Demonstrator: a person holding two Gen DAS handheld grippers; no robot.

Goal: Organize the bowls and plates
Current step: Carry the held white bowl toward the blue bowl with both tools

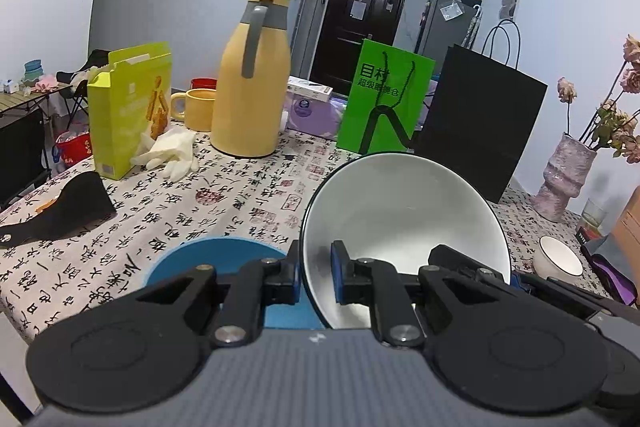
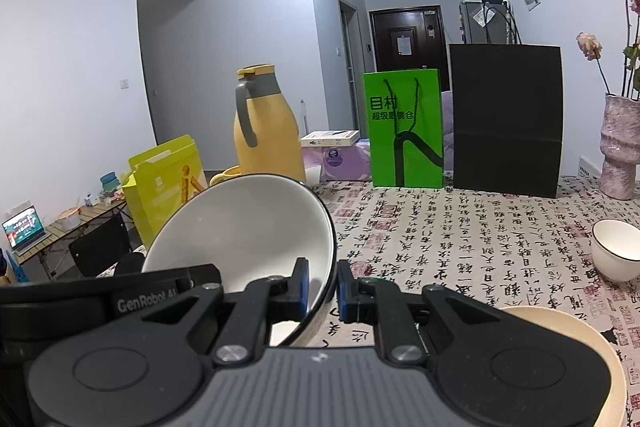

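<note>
A large white bowl [image 1: 404, 223] with a dark outside hangs tilted above the table, held from both sides. My left gripper [image 1: 316, 271] is shut on its left rim, one blue pad inside and one outside. In the right wrist view the same bowl [image 2: 244, 227] fills the left, and my right gripper [image 2: 323, 281] is shut on its right rim. A blue bowl [image 1: 188, 259] sits on the table below the left gripper. A small white bowl [image 2: 616, 251] with a dark rim line stands at the right. Under the right gripper lies a cream bowl [image 2: 576, 339], partly hidden.
On the calligraphy-print tablecloth [image 2: 460, 227] stand a yellow thermos jug [image 1: 252, 79], a yellow-green box [image 1: 128, 107], white gloves [image 1: 172, 151], a yellow mug [image 1: 196, 109], a green bag [image 2: 404, 131], a black bag [image 2: 506, 123] and a vase [image 2: 620, 147]. A black object [image 1: 68, 207] lies at the left edge.
</note>
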